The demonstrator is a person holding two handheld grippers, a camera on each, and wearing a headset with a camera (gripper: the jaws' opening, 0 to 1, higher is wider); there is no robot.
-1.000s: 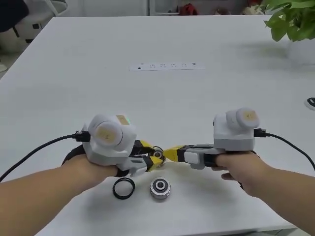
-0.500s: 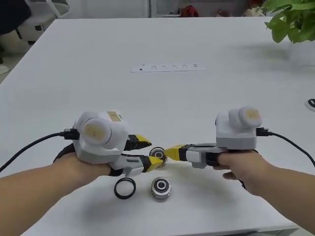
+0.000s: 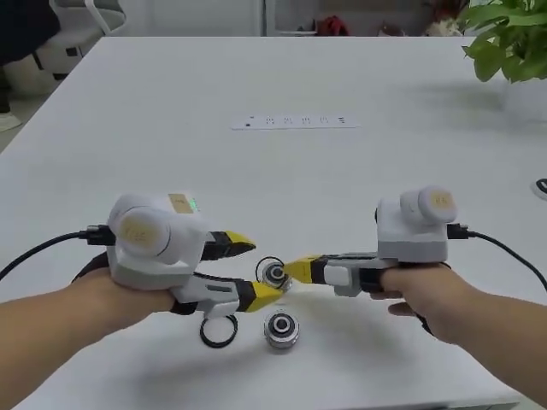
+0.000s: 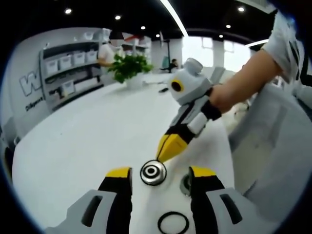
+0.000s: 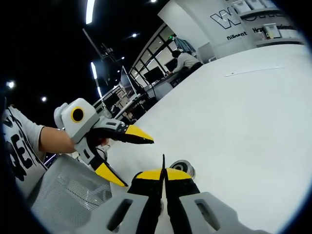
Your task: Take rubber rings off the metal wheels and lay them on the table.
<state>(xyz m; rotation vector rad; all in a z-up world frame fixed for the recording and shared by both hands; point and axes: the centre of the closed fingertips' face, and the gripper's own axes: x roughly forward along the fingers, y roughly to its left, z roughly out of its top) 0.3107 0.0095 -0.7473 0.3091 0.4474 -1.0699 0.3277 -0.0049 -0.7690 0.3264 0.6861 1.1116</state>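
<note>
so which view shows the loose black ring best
The left gripper view: the black ring lies uncovered on the table between the left gripper's jaws. In the head view that gripper hides its upper edge.

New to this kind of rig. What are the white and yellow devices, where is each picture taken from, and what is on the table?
A person holds a hand tool with a two-jaw claw in each hand. The wide picture comes from a head-worn camera; the two round ones from cameras riding on the tools. The right claw is shut on a thin black rubber ring at a small metal wheel; the left claw stands open around that wheel. On the white table lie a second wheel and a loose ring.
</note>
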